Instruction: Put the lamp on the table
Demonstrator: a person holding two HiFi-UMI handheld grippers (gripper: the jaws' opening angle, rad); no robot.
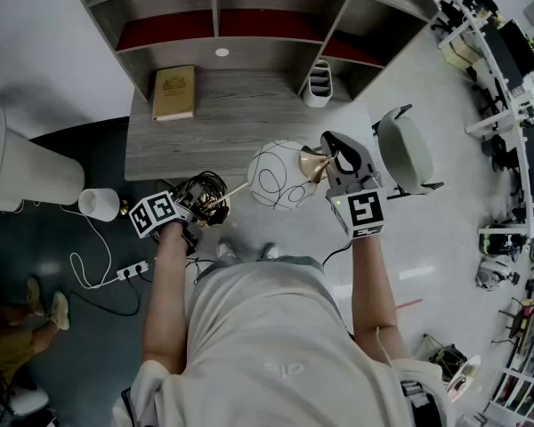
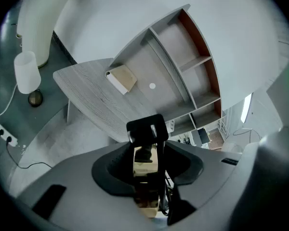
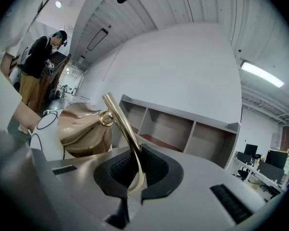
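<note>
1. One grey desk [image 1: 240, 123] with a shelf unit [image 1: 276, 25] at its back stood ahead of the person.
2. One book [image 1: 173, 92] lay flat on the left part of the desk top; one white holder [image 1: 319, 84] stood at the right rear, against a shelf upright.
3. One chair [image 1: 408, 154] stood just right of the desk. One small white floor lamp [image 1: 98, 204] and one power strip [image 1: 132, 271] lay on the floor to the left.
4. One lamp [image 1: 280, 174], with white globe shade and brass arm, was held in the air at the desk's near edge, not resting on it.
5. Long axis: crosswise before the person, with the shade between the two grippers.
6. Left gripper [image 1: 200, 205]: jaws clamped on the lamp's brass-and-black end.
7. Right gripper [image 1: 336, 157]: jaws narrow, pinching the thin brass arm beside the shade's brass cap.
</note>
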